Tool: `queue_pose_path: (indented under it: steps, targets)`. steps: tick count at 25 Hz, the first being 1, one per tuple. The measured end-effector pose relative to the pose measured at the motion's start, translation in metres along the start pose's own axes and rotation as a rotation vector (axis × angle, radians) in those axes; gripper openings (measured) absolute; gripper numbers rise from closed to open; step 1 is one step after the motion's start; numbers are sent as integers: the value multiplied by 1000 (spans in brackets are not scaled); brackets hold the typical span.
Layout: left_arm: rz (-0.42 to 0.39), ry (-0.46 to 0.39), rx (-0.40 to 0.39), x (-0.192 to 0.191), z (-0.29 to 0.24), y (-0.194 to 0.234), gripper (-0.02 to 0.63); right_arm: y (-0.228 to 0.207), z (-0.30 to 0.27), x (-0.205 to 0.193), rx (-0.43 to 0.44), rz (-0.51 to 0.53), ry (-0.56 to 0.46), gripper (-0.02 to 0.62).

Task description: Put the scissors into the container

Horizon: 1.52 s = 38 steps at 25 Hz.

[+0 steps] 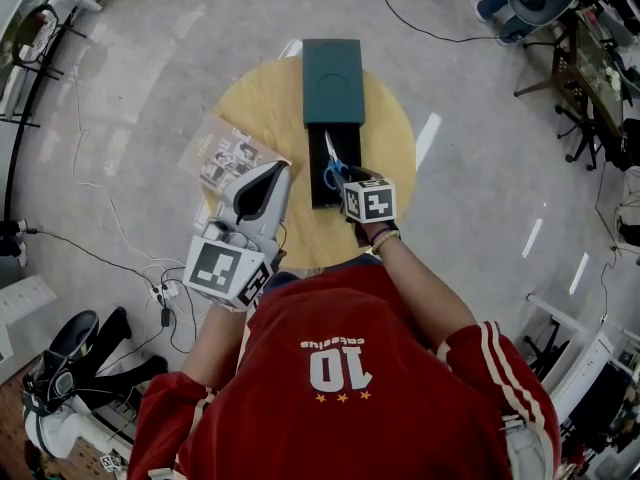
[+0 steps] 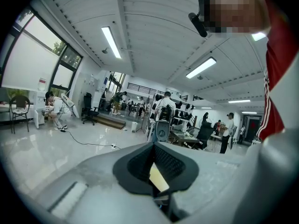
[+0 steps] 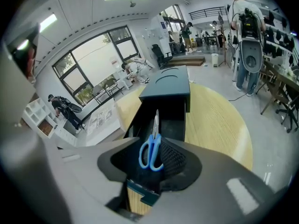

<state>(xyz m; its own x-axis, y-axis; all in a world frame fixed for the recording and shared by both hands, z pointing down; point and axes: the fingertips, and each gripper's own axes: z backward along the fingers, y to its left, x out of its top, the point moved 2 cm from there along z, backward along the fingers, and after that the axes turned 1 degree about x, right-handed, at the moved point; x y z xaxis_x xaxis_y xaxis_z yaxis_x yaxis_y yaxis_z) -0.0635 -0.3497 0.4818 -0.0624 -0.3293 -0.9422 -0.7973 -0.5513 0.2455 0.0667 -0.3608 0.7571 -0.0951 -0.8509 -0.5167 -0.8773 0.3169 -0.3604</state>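
Observation:
Blue-handled scissors (image 1: 332, 168) lie lengthwise in the open black drawer (image 1: 345, 140) of a dark green container (image 1: 333, 80) on the round wooden table (image 1: 260, 98). In the right gripper view the scissors (image 3: 152, 150) have their handles between my right gripper's (image 3: 150, 161) pads, blades pointing into the drawer (image 3: 173, 120). Those jaws stand wide and do not visibly press on the handles. My left gripper (image 1: 268, 173) hovers at the table's near left edge, tilted up toward the ceiling, with its jaws (image 2: 153, 146) shut on nothing.
A printed booklet (image 1: 228, 156) lies at the table's left edge, next to the left gripper. Cables (image 1: 110, 253) and a power strip run over the floor at the left. Desks and chairs (image 1: 590, 78) stand at the right.

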Motion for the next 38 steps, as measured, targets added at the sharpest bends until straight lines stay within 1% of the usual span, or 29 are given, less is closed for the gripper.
queue_pose_path:
  steps: [7, 10, 19, 23, 28, 38]
  targets:
    - [-13, -22, 6, 6, 10, -2, 2, -3, 19, 16, -6, 10, -80, 143]
    - [-21, -35, -2, 11, 16, -7, 2, -1, 32, 22, 9, 11, -111, 143]
    - [-33, -92, -2, 21, 42, -22, 2, 13, 82, 38, 15, 97, -207, 143]
    - [-47, -122, 1, 26, 57, -32, 2, 23, 118, 51, 10, 155, -284, 143]
    - [-64, -145, 3, 34, 72, -40, 2, 52, 167, 70, 21, 225, -394, 143]
    - [-123, -201, 3, 62, 96, -50, 2, 130, 264, 110, 69, 365, -642, 143]
